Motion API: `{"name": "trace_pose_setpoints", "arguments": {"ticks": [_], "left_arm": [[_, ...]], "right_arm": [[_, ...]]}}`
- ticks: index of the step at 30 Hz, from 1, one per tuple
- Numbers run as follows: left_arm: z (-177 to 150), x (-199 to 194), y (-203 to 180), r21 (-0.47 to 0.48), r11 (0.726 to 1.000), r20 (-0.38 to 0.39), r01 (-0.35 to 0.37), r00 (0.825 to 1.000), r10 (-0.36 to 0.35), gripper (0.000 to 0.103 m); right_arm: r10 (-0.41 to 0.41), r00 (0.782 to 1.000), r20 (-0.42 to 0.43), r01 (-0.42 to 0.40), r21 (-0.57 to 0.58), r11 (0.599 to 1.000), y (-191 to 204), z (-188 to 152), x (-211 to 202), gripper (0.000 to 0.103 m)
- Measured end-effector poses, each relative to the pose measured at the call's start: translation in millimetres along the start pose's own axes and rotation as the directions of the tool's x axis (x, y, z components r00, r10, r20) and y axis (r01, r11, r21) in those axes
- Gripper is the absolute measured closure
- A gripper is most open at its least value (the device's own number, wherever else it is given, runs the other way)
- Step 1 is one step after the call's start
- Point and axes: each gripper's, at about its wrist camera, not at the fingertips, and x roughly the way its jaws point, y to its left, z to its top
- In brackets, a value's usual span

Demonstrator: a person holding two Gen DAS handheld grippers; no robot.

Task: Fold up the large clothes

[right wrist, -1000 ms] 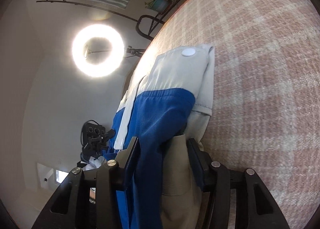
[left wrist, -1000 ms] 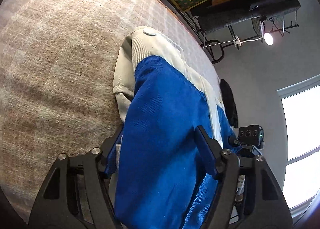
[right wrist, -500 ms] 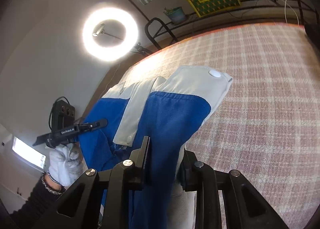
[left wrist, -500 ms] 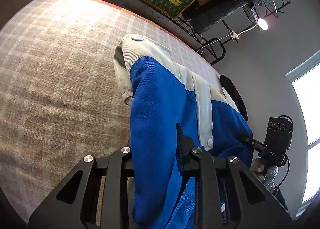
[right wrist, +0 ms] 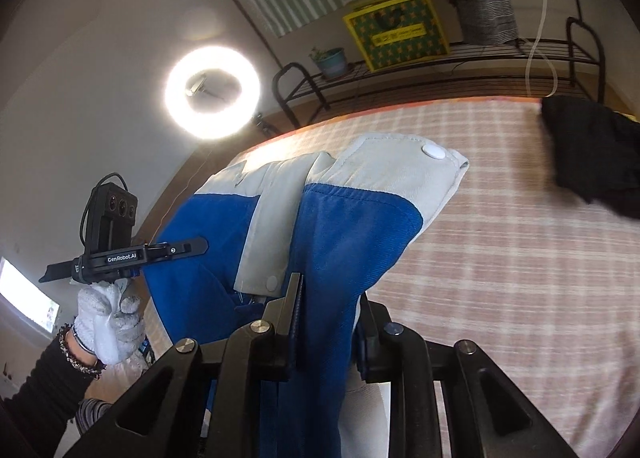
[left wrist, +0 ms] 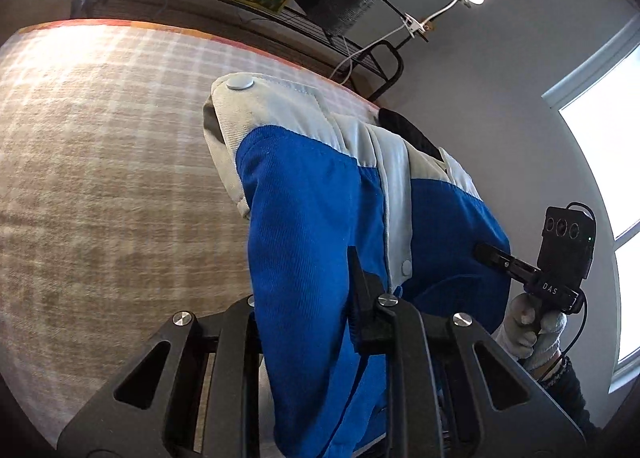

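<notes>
A blue and off-white jacket (left wrist: 312,186) hangs lifted over the plaid bed, its cream cuff with a white snap (left wrist: 239,82) farthest from me. My left gripper (left wrist: 304,278) pinches a blue fold; its jaws are still closing on the cloth, and the left finger is hidden behind it. In the right wrist view the same jacket (right wrist: 352,226) runs up between the fingers of my right gripper (right wrist: 328,290), which presses on the blue cloth. Each view shows the other gripper, held in a white-gloved hand (right wrist: 106,322) beside the jacket.
The plaid bedspread (left wrist: 100,158) spreads under and around the jacket. A black garment (right wrist: 592,154) lies at the bed's far right corner. Beyond the bed stand a metal rack with a yellow box (right wrist: 396,34), a potted plant (right wrist: 330,60) and a ring light (right wrist: 212,98).
Both grippers went from wide around the jacket to pinched on it. Both hands rose, lifting the jacket off the bed, and more of the room came into view.
</notes>
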Motion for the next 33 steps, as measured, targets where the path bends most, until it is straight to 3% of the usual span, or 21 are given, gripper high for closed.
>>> {"name": "trace_pose_setpoints", "arguments": {"ticks": [7,16,25,28,30,32,33], "left_arm": [[24.6,66.1,-71.0,0.055,0.996,-0.028,0.077,0.997,-0.075,0.085],[70.0,162.9,-149.8,0.118,0.981,-0.073,0.152,0.987,-0.144,0.086],[131.8,253.6,-218.9,0.171,0.961,-0.029,0.219,0.976,-0.217,0.087],[146.5,284.7,-237.2,0.226,0.953,0.001,0.201,0.978,-0.206,0.089],[154.2,314.5,-237.2,0.22,0.964,0.004,0.152,0.988,-0.157,0.089],[162.9,341.8,-223.2,0.19,0.978,-0.007,0.088,0.996,-0.088,0.089],[165.5,348.0,-211.6,0.148,0.985,-0.011,0.092,0.996,-0.091,0.089]], "right_arm": [[-0.079,0.995,0.063,0.077,0.028,0.997,-56.5,8.8,-61.7,0.083],[-0.18,0.973,0.145,0.169,0.09,0.982,-133.1,32.4,-117.2,0.085],[-0.248,0.929,0.273,0.222,0.123,0.967,-194.0,89.2,-144.4,0.091],[-0.242,0.923,0.298,0.222,0.101,0.97,-219.3,113.0,-142.8,0.093],[-0.289,0.923,0.255,0.257,0.152,0.955,-248.3,124.4,-125.5,0.093],[-0.306,0.937,0.168,0.275,0.183,0.944,-280.1,121.3,-98.5,0.091],[-0.317,0.939,0.133,0.288,0.202,0.936,-293.1,117.6,-88.7,0.088]]}}
